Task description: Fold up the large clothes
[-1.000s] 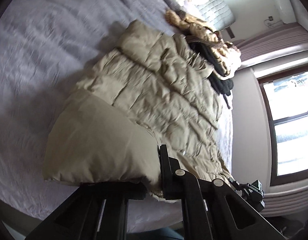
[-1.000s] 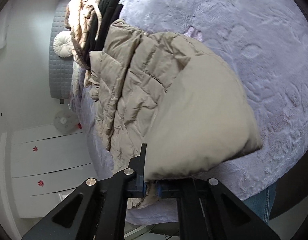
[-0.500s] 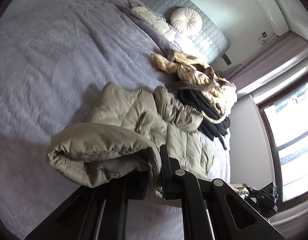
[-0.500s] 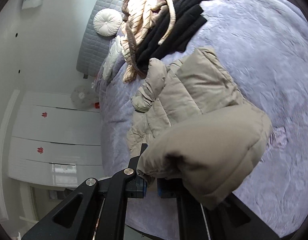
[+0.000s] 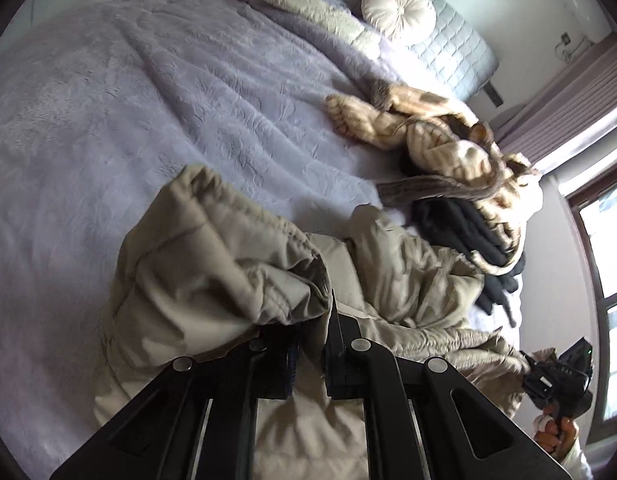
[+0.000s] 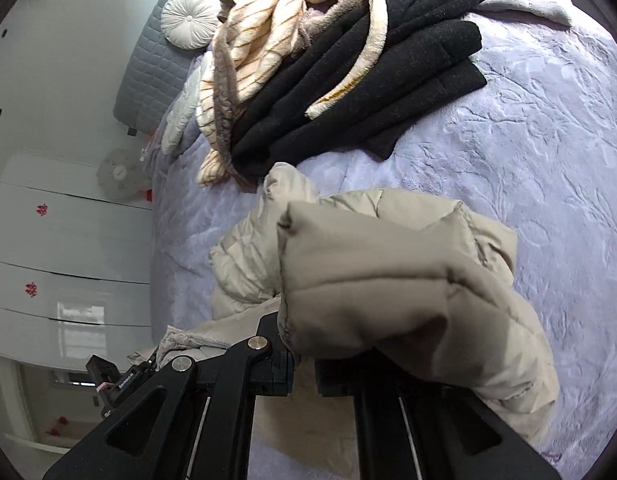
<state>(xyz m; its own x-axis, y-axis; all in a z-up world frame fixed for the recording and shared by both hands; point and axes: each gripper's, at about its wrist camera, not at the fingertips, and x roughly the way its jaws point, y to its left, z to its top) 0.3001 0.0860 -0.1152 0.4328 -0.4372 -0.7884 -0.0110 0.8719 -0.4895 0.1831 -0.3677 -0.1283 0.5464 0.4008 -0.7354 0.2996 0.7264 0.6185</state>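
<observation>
A beige quilted puffer jacket (image 5: pixel 388 280) lies on a lilac bed cover (image 5: pixel 128 100). My left gripper (image 5: pixel 310 344) is shut on one bunched edge of the jacket, which rolls over its fingers. My right gripper (image 6: pixel 304 364) is shut on another edge of the jacket (image 6: pixel 388 272), and that fold drapes over its right finger. The part I hold is doubled forward over the rest of the jacket. In the left wrist view the right gripper (image 5: pixel 556 376) and a hand show at the lower right.
A heap of folded black clothes (image 6: pixel 368 80) and a cream striped fleece (image 6: pixel 268 32) lies just beyond the jacket. A round white cushion (image 5: pixel 398 12) leans on the grey headboard (image 5: pixel 460 48). White drawers (image 6: pixel 68 240) stand beside the bed, a window (image 5: pixel 608 260) opposite.
Both grippers have carried the jacket's edge forward across the bed toward the clothes heap. The jacket, spread flat before, is now folded over itself and bunched.
</observation>
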